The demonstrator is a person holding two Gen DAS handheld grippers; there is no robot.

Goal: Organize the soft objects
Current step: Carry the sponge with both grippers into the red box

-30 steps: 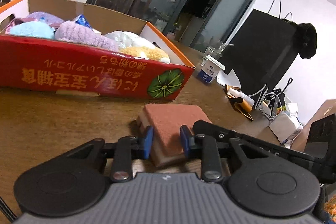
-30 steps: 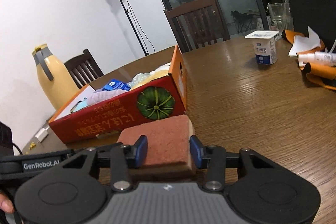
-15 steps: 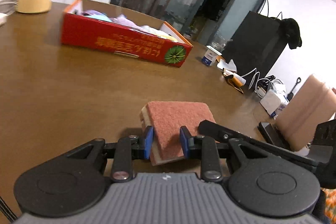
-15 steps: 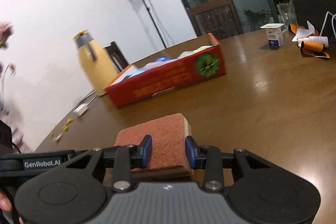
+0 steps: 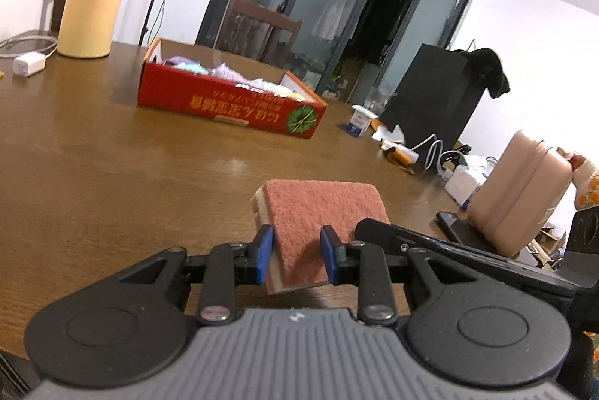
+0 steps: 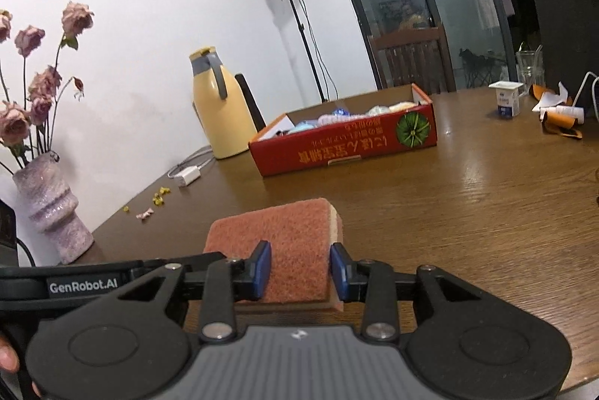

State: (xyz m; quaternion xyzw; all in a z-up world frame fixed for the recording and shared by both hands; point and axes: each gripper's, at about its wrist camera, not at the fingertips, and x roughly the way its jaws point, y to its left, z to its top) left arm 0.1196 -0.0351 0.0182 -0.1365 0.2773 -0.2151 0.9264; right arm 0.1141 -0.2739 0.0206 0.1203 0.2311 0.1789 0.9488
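Our left claw [image 5: 295, 255] and right claw [image 6: 300, 270] both pinch the sponge [image 5: 318, 212] low in frame; the red box [image 6: 344, 145] sits farther up.

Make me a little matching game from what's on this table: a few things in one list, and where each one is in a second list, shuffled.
Things:
1. sponge
2. red box
3. yellow jug
4. small white cup

Places:
a. behind the box, close to the wall
b. right of the box, by the scraps of paper
c. between the blue pads of the right gripper
d. mid-table, filled with soft things

Pairs: 1-c, 2-d, 3-a, 4-b
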